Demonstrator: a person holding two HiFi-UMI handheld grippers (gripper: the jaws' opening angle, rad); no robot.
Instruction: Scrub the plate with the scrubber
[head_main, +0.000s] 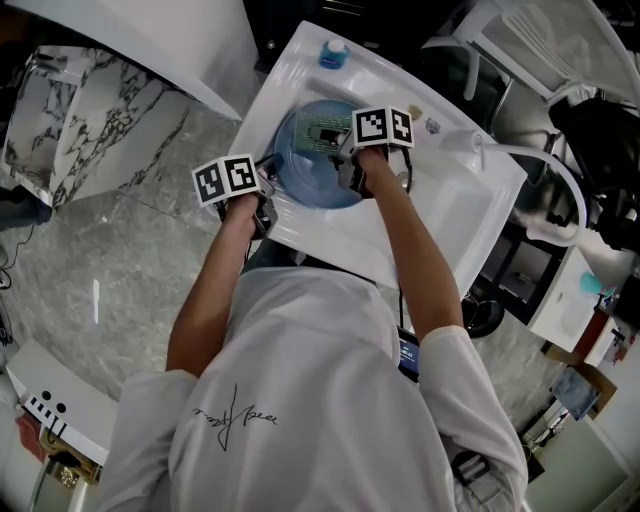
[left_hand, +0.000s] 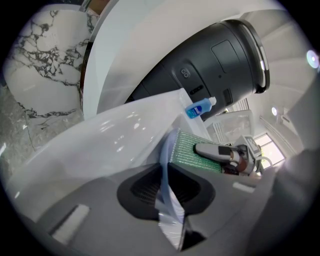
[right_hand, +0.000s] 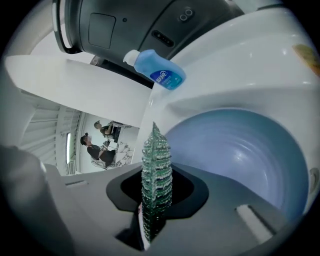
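A pale blue plate (head_main: 312, 165) lies in the white sink (head_main: 450, 215). My left gripper (head_main: 268, 185) is shut on the plate's left rim; in the left gripper view the rim (left_hand: 166, 175) runs edge-on between the jaws. My right gripper (head_main: 345, 150) is shut on a green scrubber (head_main: 322, 132) that rests on the plate's far part. In the right gripper view the scrubber (right_hand: 156, 175) stands edge-on between the jaws, with the plate (right_hand: 240, 155) to its right. The left gripper view shows the scrubber (left_hand: 192, 150) flat against the plate under the right gripper (left_hand: 225, 152).
A blue soap bottle (head_main: 333, 53) lies on the sink's far rim. The faucet (head_main: 470, 145) stands at the sink's right side. Marble counter (head_main: 130, 250) spreads to the left. A large dark machine (left_hand: 210, 65) rises behind the sink. Shelves and clutter stand at the right.
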